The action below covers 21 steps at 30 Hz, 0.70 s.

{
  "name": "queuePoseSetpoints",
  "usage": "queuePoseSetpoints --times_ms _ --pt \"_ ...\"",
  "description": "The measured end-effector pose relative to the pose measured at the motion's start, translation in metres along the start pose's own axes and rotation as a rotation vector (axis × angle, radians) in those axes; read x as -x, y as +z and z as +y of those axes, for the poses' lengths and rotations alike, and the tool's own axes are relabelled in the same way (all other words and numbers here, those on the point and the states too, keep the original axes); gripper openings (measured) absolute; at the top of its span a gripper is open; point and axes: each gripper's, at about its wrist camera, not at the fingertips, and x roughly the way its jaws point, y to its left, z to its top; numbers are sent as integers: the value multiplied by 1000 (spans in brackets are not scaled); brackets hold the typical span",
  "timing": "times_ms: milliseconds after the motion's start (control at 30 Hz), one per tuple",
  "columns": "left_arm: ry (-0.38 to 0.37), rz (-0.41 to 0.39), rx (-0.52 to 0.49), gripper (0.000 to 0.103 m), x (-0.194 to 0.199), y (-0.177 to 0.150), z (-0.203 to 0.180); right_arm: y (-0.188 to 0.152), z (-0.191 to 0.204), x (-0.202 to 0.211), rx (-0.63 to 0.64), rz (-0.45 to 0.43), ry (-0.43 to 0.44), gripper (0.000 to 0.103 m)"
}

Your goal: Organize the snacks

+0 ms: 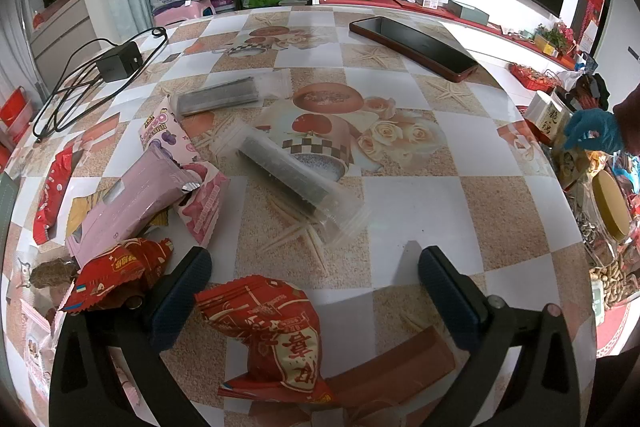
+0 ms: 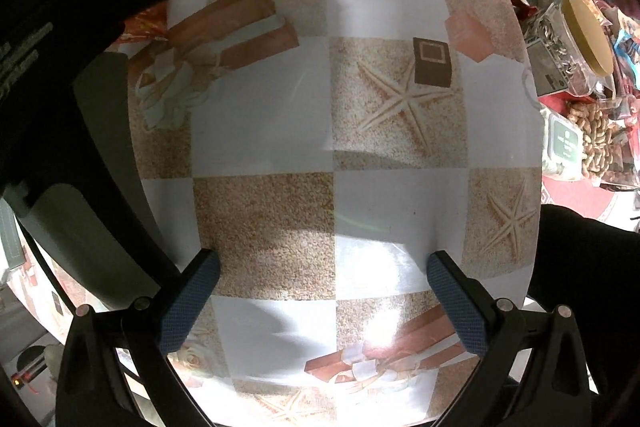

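Note:
My left gripper stands open just above the table, with a red snack packet lying between its fingers, nearer the left one. A clear tube of dark snack lies ahead of it. To the left lie a pink packet, another red packet and a red-and-white packet. A second clear pack of dark sheets rests farther back. My right gripper is open over bare checkered tablecloth, holding nothing. The other gripper's black body fills that view's left side.
A black phone and a charger with cable lie at the far side of the table. Beyond the right table edge is a pile of peanuts, a jar with a tan lid and packets. A hand in a blue glove reaches into them.

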Motion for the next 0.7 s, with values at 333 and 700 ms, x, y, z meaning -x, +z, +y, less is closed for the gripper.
queuePoseSetpoints --times_ms 333,700 --pt "0 0 0 103 0 0 0 -2 0 0 4 12 -1 103" --pt "0 0 0 103 0 0 0 0 0 -1 4 7 -2 103"
